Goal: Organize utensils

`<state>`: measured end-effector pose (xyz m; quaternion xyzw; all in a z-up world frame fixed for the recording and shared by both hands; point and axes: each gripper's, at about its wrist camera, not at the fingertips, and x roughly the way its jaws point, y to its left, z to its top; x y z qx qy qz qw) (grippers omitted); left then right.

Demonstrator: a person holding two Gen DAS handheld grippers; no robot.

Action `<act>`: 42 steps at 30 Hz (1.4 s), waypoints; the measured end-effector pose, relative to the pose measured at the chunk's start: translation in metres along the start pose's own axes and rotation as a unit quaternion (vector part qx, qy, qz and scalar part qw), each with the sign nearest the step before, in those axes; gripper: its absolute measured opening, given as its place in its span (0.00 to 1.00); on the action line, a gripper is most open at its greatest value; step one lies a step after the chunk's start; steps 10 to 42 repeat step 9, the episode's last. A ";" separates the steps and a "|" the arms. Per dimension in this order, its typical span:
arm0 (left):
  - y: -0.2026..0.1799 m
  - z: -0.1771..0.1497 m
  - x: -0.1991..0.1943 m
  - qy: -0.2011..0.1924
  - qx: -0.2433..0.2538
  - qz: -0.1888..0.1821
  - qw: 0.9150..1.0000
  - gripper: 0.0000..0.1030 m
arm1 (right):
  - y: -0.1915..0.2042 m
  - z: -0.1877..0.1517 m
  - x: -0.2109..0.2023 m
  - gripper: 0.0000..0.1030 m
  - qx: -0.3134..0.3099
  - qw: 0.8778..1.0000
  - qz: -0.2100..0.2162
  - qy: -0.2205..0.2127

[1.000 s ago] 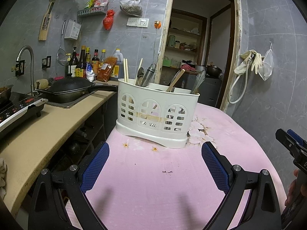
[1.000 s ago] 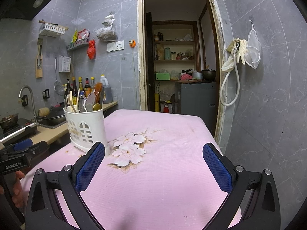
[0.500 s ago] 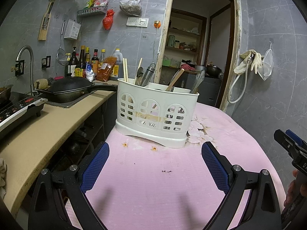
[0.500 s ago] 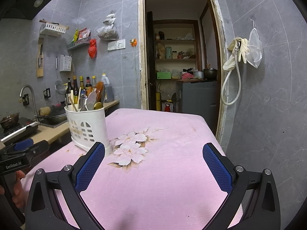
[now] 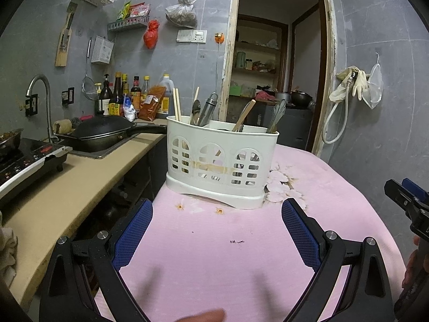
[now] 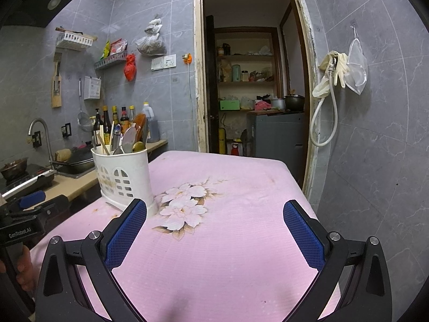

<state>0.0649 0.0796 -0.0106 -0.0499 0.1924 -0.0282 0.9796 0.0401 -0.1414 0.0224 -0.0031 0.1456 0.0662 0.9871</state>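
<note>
A white slotted utensil caddy (image 5: pixel 219 166) stands on the pink table (image 5: pixel 214 255), holding chopsticks (image 5: pixel 176 104), spoons, a wooden spatula (image 5: pixel 245 114) and other metal utensils upright. My left gripper (image 5: pixel 215 228) hovers open just in front of it, nothing between its blue pads. In the right wrist view the caddy (image 6: pixel 126 179) sits at the left, ahead of my open right gripper (image 6: pixel 213 229), which is over the flower print (image 6: pixel 185 206) and holds nothing. Each gripper shows at the edge of the other's view.
A beige counter (image 5: pixel 67 185) runs along the left with an induction hob (image 5: pixel 24 163), a black pan (image 5: pixel 104 132), a sink tap and sauce bottles (image 5: pixel 120 94). An open doorway (image 6: pixel 252 94) lies behind the table. A hose and gloves (image 6: pixel 329 86) hang on the right wall.
Both grippers have drifted slightly; the caddy sits a touch closer in the right wrist view. Neither gripper has taken hold of anything.
</note>
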 end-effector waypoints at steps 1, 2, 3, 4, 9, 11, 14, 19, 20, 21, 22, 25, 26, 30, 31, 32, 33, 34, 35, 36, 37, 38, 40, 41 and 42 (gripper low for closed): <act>0.000 0.000 -0.001 -0.002 0.001 0.001 1.000 0.92 | 0.000 0.001 0.001 1.00 0.000 1.000 0.000 0.000; 0.000 0.000 -0.001 -0.003 0.001 0.002 1.000 0.92 | 0.000 0.000 0.000 1.00 0.000 1.000 0.000 0.000; 0.001 0.001 -0.002 -0.005 0.001 0.003 1.000 0.92 | 0.000 0.000 0.000 1.00 0.000 1.000 0.000 0.000; 0.001 0.001 -0.002 -0.006 0.002 0.003 1.000 0.92 | 0.001 0.000 0.001 1.00 0.000 1.000 0.001 0.001; -0.001 0.000 -0.001 -0.006 0.007 0.006 1.000 0.92 | 0.006 -0.003 -0.001 1.00 -0.001 1.000 0.002 0.003; -0.001 0.000 -0.001 -0.006 0.007 0.006 1.000 0.92 | 0.006 -0.003 -0.001 1.00 -0.001 1.000 0.002 0.003; -0.001 0.000 -0.001 -0.006 0.007 0.006 1.000 0.92 | 0.006 -0.003 -0.001 1.00 -0.001 1.000 0.002 0.003; -0.001 0.000 -0.001 -0.006 0.007 0.006 1.000 0.92 | 0.006 -0.003 -0.001 1.00 -0.001 1.000 0.002 0.003; -0.001 0.000 -0.001 -0.006 0.007 0.006 1.000 0.92 | 0.006 -0.003 -0.001 1.00 -0.001 1.000 0.002 0.003; -0.001 0.000 -0.001 -0.006 0.007 0.006 1.000 0.92 | 0.006 -0.003 -0.001 1.00 -0.001 1.000 0.002 0.003; -0.001 0.000 -0.001 -0.006 0.007 0.006 1.000 0.92 | 0.006 -0.003 -0.001 1.00 -0.001 1.000 0.002 0.003; -0.001 0.000 -0.001 -0.006 0.007 0.006 1.000 0.92 | 0.006 -0.003 -0.001 1.00 -0.001 1.000 0.002 0.003; -0.001 0.000 -0.001 -0.006 0.007 0.006 1.000 0.92 | 0.006 -0.003 -0.001 1.00 -0.001 1.000 0.002 0.003; -0.001 0.000 -0.001 -0.006 0.007 0.006 1.000 0.92 | 0.006 -0.003 -0.001 1.00 -0.001 1.000 0.002 0.003; -0.001 0.000 -0.001 -0.006 0.007 0.006 1.000 0.92 | 0.006 -0.003 -0.001 1.00 -0.001 1.000 0.002 0.003; -0.001 0.000 -0.001 -0.006 0.007 0.006 1.000 0.92 | 0.006 -0.003 -0.001 1.00 -0.001 1.000 0.002 0.003; -0.001 0.000 -0.001 -0.006 0.007 0.006 1.000 0.92 | 0.006 -0.003 -0.001 1.00 -0.001 1.000 0.002 0.003; -0.001 0.000 -0.001 -0.006 0.007 0.006 1.000 0.92 | 0.006 -0.003 -0.001 1.00 -0.001 1.000 0.002 0.003; -0.001 0.000 -0.001 -0.006 0.007 0.006 1.000 0.92 | 0.006 -0.003 -0.001 1.00 -0.001 1.000 0.002 0.003; -0.001 0.000 -0.001 -0.006 0.007 0.006 1.000 0.92 | 0.006 -0.003 -0.001 1.00 -0.001 1.000 0.002 0.003; -0.001 0.000 -0.001 -0.006 0.007 0.006 1.000 0.92 | 0.006 -0.003 -0.001 1.00 -0.001 1.000 0.002 0.003; -0.001 0.000 -0.001 -0.006 0.007 0.006 1.000 0.92 | 0.006 -0.003 -0.001 1.00 -0.001 1.000 0.002 0.003; -0.001 0.000 -0.001 -0.006 0.007 0.006 1.000 0.92 | 0.006 -0.003 -0.001 1.00 -0.001 1.000 0.002 0.003; -0.001 0.000 -0.001 -0.006 0.007 0.006 1.000 0.92 | 0.006 -0.003 -0.001 1.00 -0.001 1.000 0.002 0.003; -0.001 0.000 -0.001 -0.006 0.007 0.006 1.000 0.92 | 0.006 -0.003 -0.001 1.00 -0.001 1.000 0.002 0.003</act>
